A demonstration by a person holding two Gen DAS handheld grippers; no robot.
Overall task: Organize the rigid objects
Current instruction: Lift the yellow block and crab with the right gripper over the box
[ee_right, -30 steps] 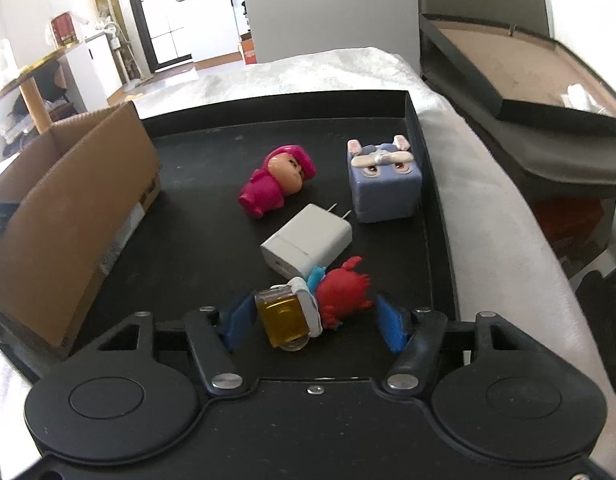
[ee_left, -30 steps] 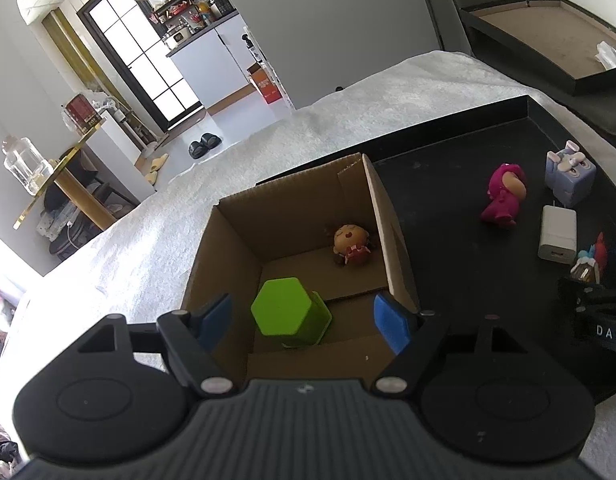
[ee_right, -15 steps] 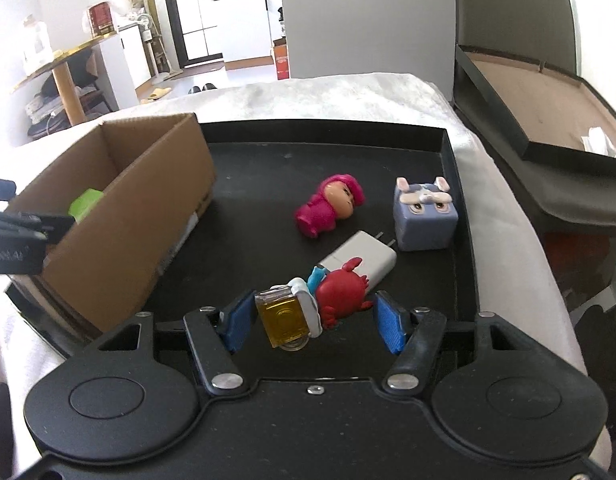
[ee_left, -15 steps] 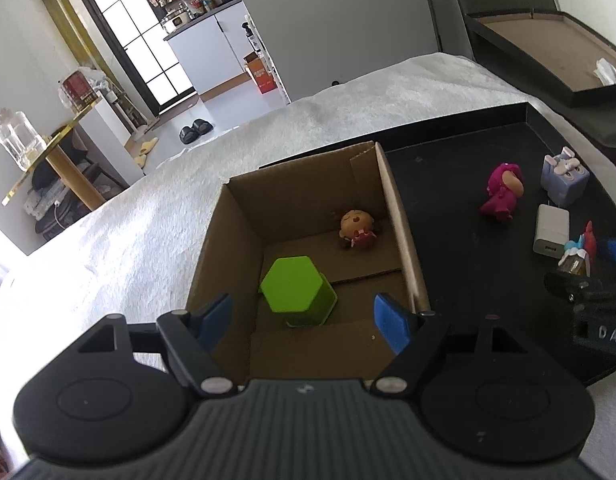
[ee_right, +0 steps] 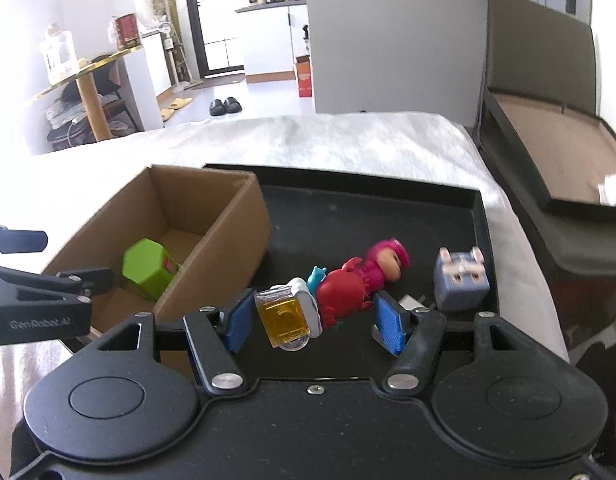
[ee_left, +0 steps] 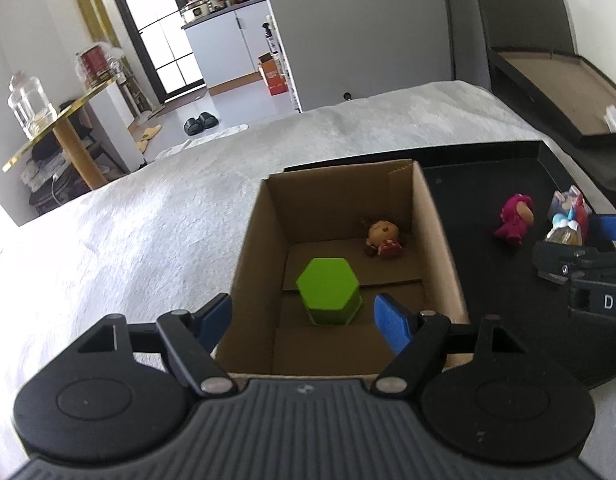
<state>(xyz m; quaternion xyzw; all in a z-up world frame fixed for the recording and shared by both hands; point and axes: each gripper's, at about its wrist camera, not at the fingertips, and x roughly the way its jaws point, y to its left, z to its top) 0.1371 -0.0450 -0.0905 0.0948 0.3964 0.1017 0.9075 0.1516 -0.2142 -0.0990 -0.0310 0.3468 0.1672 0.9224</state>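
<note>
My right gripper (ee_right: 314,320) is shut on a red crab toy (ee_right: 344,292) with a clear yellow block (ee_right: 283,316) at one end, held above the black tray (ee_right: 388,216). On the tray behind it lie a pink figure (ee_right: 384,264), a blue-grey rabbit cube (ee_right: 460,280) and a white charger (ee_right: 412,302), which is mostly hidden by a finger. My left gripper (ee_left: 303,316) stands open over the near end of the cardboard box (ee_left: 440,240). Inside the box sit a green hexagonal block (ee_left: 328,292) and a small doll (ee_left: 382,238).
The box stands on the left part of the tray, on a white blanket (ee_left: 167,220). A dark open case (ee_right: 548,160) lies to the right. A gold-edged side table (ee_left: 55,132) with a glass jar stands far left.
My right gripper has lifted the crab toy off the tray and swung left toward the box. The left gripper has drawn back, risen a little and rolled; it stays open.
</note>
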